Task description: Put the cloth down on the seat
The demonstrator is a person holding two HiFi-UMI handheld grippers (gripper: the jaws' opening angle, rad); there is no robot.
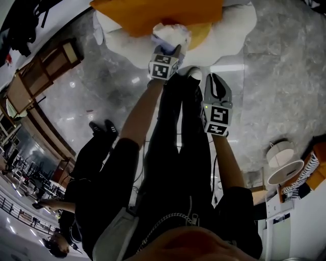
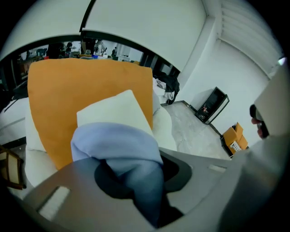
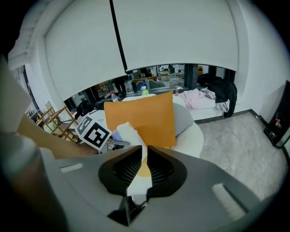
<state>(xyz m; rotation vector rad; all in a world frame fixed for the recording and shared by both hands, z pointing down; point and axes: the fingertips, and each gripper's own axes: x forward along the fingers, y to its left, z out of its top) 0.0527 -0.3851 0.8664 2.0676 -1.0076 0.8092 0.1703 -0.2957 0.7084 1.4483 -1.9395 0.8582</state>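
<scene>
The step in hand, as I judge it, is the carry to the seat: the left tongs (image 2: 136, 177) pinch a bunched light-blue cloth (image 2: 121, 146), which fills the gap between the jaws and spills over their front; the right tongs (image 3: 144, 168) are pressed almost together with nothing between them and take no part in the hold. The cloth is not yet down; in the head view it hangs from the left tongs (image 1: 168, 50) over the front edge of the white seat (image 1: 232, 30), just before the orange cushion (image 1: 153, 12), and whether it touches the seat I cannot tell. The next move calls for lowering it onto the bare white seat in front of the cushion and then spreading the left jaws so that the fabric drops free and does not drag back with them.

The left gripper view shows the grip itself, and a pale square just above the cloth that may belong to it; the right gripper view shows the left tongs' marker cube with the cloth (image 3: 129, 131) against the cushion (image 3: 145, 115), plus pink laundry (image 3: 195, 97) far behind; only the head view shows the right tongs (image 1: 215, 79) held back over the marble floor (image 1: 275, 92).
</scene>
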